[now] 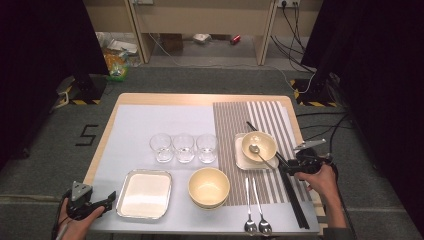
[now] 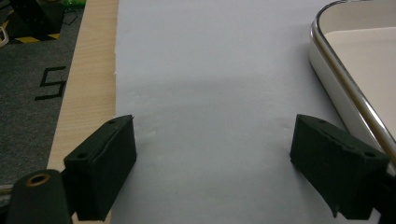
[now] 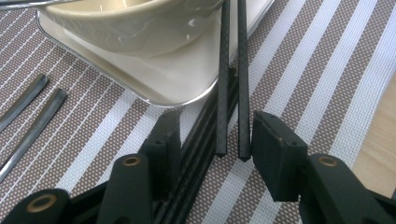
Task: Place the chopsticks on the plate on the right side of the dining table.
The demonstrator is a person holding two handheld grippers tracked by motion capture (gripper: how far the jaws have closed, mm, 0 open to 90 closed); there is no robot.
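Black chopsticks (image 3: 231, 84) sit between the right gripper (image 3: 217, 140), seemingly unclamped; left gripper (image 2: 215, 163) gapes; floor marking (image 1: 87, 135) reads "5".

"Where's the open room on that counter (image 1: 200, 100)?"

"Far left stretch, behind the glasses (image 1: 183, 147), is bare. So is the strip left of the tray (image 1: 144, 194)."

"And the right side?"

"Crowded. The chopsticks (image 3: 231, 84) lie just beside the plate (image 1: 242, 159) with its bowl (image 1: 259, 146); the spoons (image 1: 255, 210) and second bowl (image 1: 209, 187) block the near middle."
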